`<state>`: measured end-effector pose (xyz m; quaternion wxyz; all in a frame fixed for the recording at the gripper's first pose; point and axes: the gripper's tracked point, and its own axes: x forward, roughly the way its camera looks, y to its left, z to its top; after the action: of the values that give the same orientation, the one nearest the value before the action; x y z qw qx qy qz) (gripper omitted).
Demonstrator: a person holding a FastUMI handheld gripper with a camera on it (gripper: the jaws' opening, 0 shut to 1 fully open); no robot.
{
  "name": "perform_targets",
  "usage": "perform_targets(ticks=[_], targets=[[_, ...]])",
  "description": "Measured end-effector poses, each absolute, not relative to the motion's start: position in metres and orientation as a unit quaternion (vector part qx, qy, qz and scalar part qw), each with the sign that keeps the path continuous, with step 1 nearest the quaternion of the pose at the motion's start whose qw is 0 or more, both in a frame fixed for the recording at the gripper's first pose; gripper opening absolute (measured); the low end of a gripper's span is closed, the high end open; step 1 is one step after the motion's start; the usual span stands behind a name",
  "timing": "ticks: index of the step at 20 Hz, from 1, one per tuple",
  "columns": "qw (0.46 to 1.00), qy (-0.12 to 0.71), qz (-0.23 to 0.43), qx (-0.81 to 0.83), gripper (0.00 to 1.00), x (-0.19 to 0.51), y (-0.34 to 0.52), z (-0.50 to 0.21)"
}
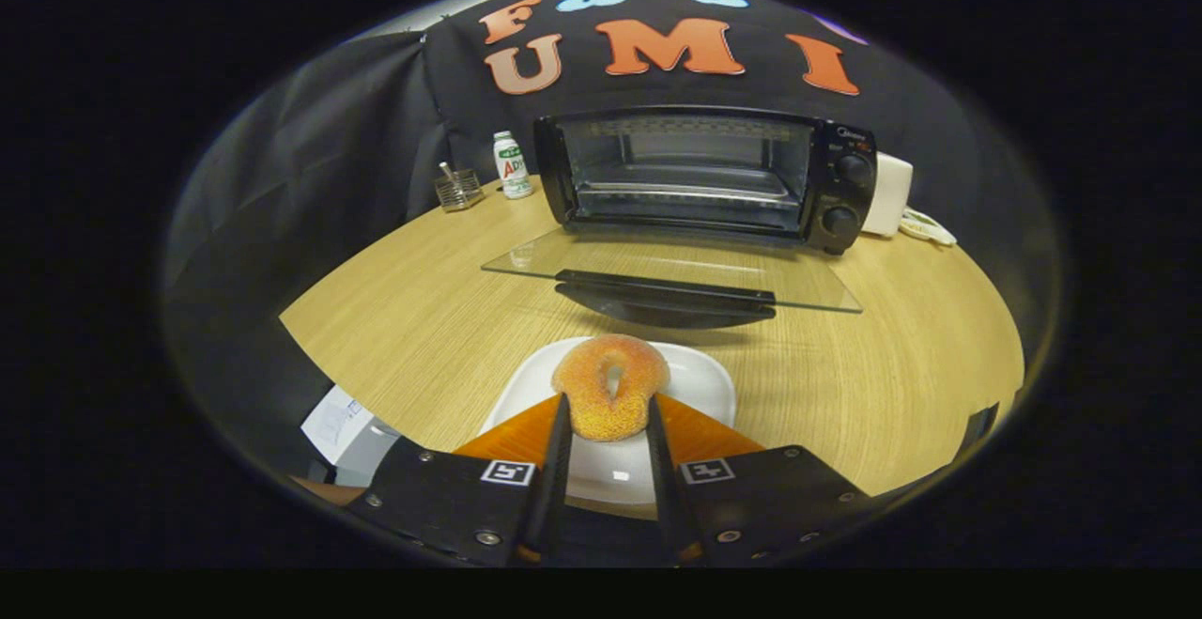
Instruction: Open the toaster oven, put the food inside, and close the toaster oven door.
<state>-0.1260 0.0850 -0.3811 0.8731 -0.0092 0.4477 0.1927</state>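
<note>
A round table [423,318] with a pale wood-grain top stands in a booth hung with dark cloth. At the far side of the table sits a black toaster oven [704,177], its two knobs [850,194] stacked on the right of its front. Its glass door [657,276] is folded fully down and lies flat out toward the near side, the dark handle [667,288] along its leading edge. The oven's inside is lit enough to show a wire rack [685,189].

To the left of the oven stand a small white bottle [512,164] and, beside it, a little clear holder [458,189]. To the oven's right, a white box-like object [890,194] sits partly hidden behind it.

Nearer, in front of the open door, a white plate [695,379] rests on the table. The gripper [608,417] reaches over this plate. Its two fingers are closed against the left and right sides of a sugared donut [608,394], clasping it at their tips. The donut stands tilted up on edge, hole facing forward, above the plate, well short of the oven door.
</note>
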Motion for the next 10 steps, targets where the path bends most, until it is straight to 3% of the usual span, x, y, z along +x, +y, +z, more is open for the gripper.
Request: perform_targets(ticks=[10], targets=[[0.907, 0.366, 0.206, 0.035, 0.41, -0.045, 0.096, -0.320]])
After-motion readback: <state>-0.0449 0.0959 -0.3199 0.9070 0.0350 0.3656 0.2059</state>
